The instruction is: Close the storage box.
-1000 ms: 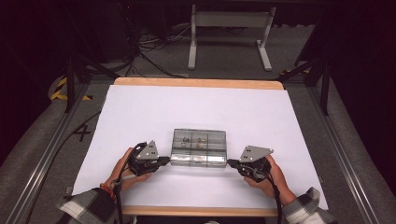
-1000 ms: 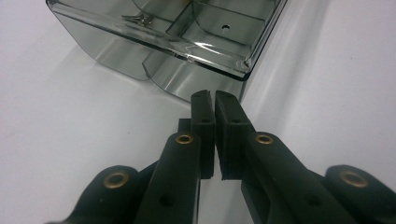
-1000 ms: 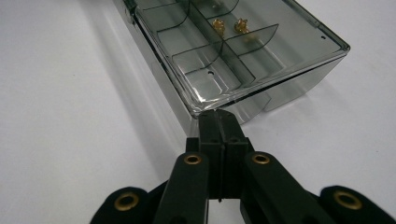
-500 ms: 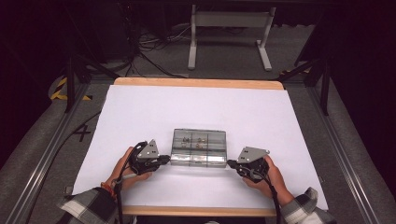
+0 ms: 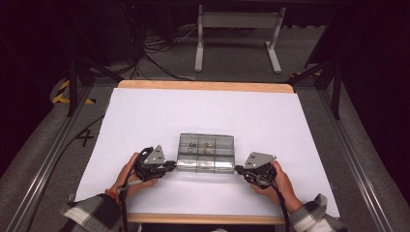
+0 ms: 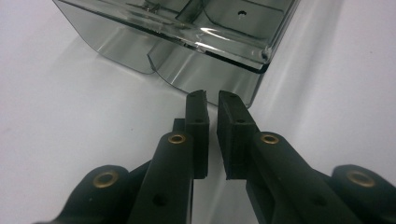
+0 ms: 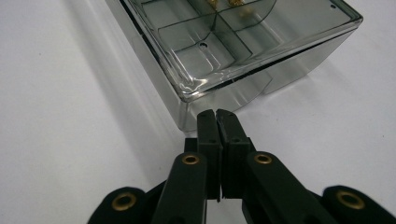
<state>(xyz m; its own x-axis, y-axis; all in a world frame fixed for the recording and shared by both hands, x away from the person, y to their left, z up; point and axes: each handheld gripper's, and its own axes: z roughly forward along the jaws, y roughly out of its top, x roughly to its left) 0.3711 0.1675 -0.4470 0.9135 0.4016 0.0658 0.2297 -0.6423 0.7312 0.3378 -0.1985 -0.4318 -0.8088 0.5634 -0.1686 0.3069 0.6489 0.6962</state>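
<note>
Two hand-held grippers bracket a clear compartment box (image 5: 206, 152) on a white-covered bench (image 5: 145, 116), one at each near corner, a placing that reads as bracing the box from both ends or lining up for a grip on its lid. Nearest the person, the left gripper (image 6: 212, 95) points its jaws at the corner of the box just ahead of its tips; a narrow gap shows between the pads, nothing lies in it, and the jaws have just been opening a little. The right gripper (image 7: 216, 113) holds its jaws pressed together and empty, their tips just short of the opposite near corner, whose wall rises right in front of them. Beyond the tips, the box's dividers run away from both grippers, and small brass-coloured parts (image 7: 223, 3) sit in the compartments farthest from the right jaws. Against the picture a second earlier, the box lies in the same spot and both hands keep nearly the same stations, the right hand barely shifted.
</note>
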